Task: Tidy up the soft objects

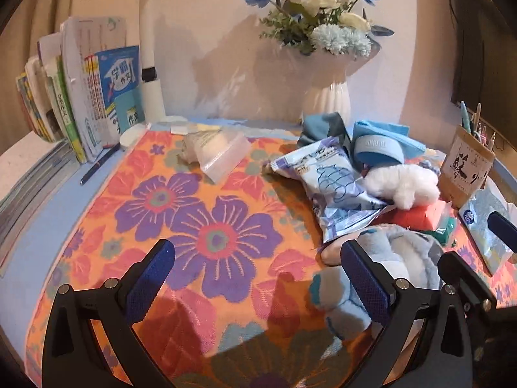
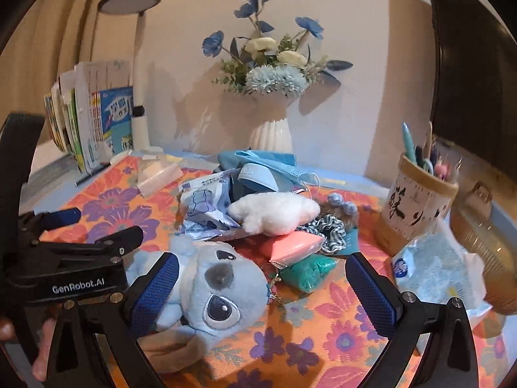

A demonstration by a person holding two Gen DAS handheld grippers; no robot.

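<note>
I had both grippers low over the floral cloth [image 1: 226, 194], pointing toward the wall and the white vase [image 2: 270, 135] of blue and cream flowers. My left gripper [image 1: 258, 278] sat with its jaws spread wide and nothing between them, only the purple flower print beneath; its right finger lay just beside the blue plush toy [image 2: 213, 287]. My right gripper [image 2: 263, 287] was also wide, its left pad [image 2: 155, 294] against the toy's side, the toy's head lying between the fingers but not clamped. The toy lay on its side at the near edge of the heap of soft things: a white fluffy plush [image 2: 274, 211], a pink pouch [image 2: 295, 247], a green beaded piece [image 2: 307, 273], and a crumpled blue-and-white packet [image 1: 336, 190]. The pen holder [image 2: 416, 207] stood well right, books [image 1: 80, 103] far left.
</note>
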